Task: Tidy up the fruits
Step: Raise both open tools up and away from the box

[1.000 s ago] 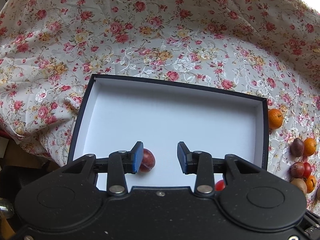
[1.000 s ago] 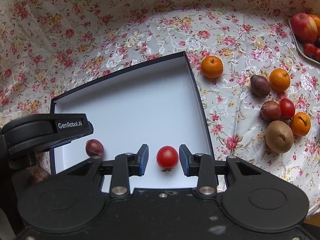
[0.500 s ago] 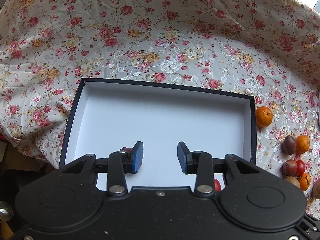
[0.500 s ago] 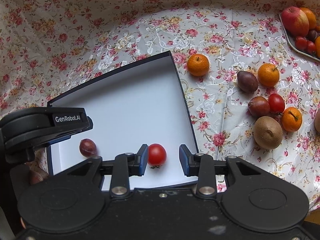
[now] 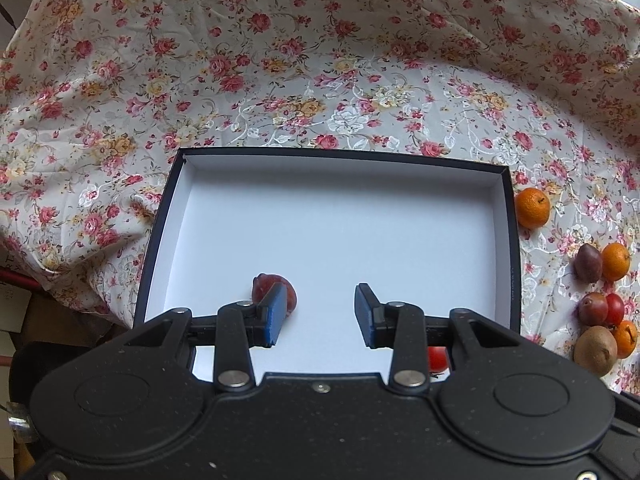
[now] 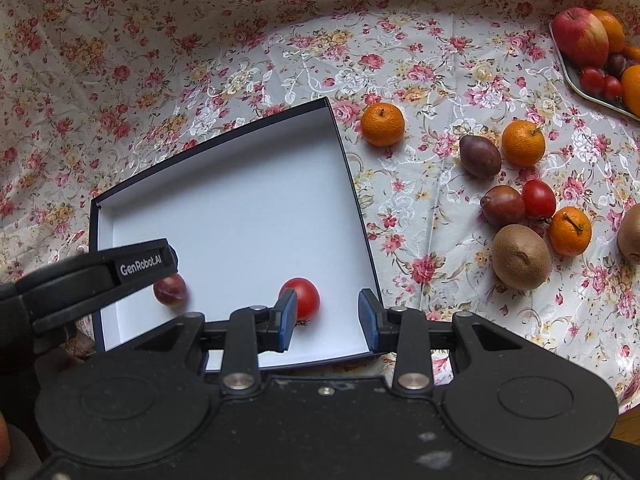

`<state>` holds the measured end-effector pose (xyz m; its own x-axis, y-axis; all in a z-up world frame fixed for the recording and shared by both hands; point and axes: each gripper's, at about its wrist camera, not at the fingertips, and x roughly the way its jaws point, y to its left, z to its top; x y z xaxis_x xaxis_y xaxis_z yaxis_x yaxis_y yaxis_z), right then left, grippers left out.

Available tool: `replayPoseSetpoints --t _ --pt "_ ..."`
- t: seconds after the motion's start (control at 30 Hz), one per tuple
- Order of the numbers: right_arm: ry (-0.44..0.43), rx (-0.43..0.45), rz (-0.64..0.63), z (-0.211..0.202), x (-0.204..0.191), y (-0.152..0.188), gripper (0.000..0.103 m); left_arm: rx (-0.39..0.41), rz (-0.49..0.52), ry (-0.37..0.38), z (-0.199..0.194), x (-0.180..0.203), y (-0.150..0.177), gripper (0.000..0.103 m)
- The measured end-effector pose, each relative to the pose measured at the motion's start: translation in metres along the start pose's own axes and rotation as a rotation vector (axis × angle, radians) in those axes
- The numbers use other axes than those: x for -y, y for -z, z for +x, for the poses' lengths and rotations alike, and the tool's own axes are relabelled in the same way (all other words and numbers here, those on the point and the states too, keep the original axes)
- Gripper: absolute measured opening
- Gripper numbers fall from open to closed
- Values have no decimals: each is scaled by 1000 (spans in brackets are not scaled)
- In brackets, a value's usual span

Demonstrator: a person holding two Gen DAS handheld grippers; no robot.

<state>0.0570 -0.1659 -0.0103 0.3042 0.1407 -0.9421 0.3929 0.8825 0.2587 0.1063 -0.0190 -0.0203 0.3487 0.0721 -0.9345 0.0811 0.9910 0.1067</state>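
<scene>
A white-lined box with a dark rim [image 5: 508,240] lies on the floral cloth. Inside it rest a dark red plum [image 5: 266,286] and a red tomato [image 6: 306,298]. My left gripper [image 5: 320,316] hovers over the box's near part, jaws apart and nothing between them; its left finger half covers the plum. My right gripper [image 6: 328,318] hangs over the box's near right corner, also open and empty, with the tomato just behind its left finger. The left gripper's black body [image 6: 100,276] shows above the plum [image 6: 172,290] in the right wrist view.
Loose fruit lies on the cloth right of the box: mandarins [image 6: 382,124] [image 6: 523,143] [image 6: 569,231], plums [image 6: 479,156] [image 6: 502,205], a tomato [image 6: 539,199] and kiwis [image 6: 521,257]. A metal tray [image 6: 576,84] with an apple [image 6: 580,36] sits far right.
The right gripper shifted right, so the tomato went from between its jaws to beside its left finger. In the left view the plum slid from right of the left finger to behind it.
</scene>
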Motion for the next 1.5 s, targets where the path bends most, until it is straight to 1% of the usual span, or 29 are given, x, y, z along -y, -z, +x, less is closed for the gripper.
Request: replayPoseSetpoints --t 0.13,0.4,0.6,0.73,0.8,0.87,1.03,1.17,1.23,1.4,1.5 --pt "-2 5 -3 -5 5 2 37 23 34 -24 -19 2 10 46" --pt "-1 67 -32 -22 16 8 37 17 1 -50 -38 -14 31 47" --pt "-2 83 -40 -30 24 14 37 3 -34 2 -44 -22 52 47" --pt "-7 104 -71 -35 23 20 37 13 -44 2 -44 -24 61 47" --pt "-13 106 -80 -36 23 21 37 7 -75 40 -45 -29 62 47" --pt "-15 104 -77 -36 24 22 37 18 -87 75 -47 -31 62 47" --pt "7 111 -84 -34 24 22 37 39 -118 69 -47 -35 64 47" --pt "2 97 -62 -33 28 19 37 22 -166 130 -47 -45 64 47" --pt "-7 94 -50 -34 30 18 37 10 -187 145 -44 -47 64 47" --pt "-5 89 -47 -34 30 19 37 -13 -167 126 -36 -39 64 46" --pt "-1 86 -47 -34 31 20 37 -1 -138 132 -38 -34 65 46"
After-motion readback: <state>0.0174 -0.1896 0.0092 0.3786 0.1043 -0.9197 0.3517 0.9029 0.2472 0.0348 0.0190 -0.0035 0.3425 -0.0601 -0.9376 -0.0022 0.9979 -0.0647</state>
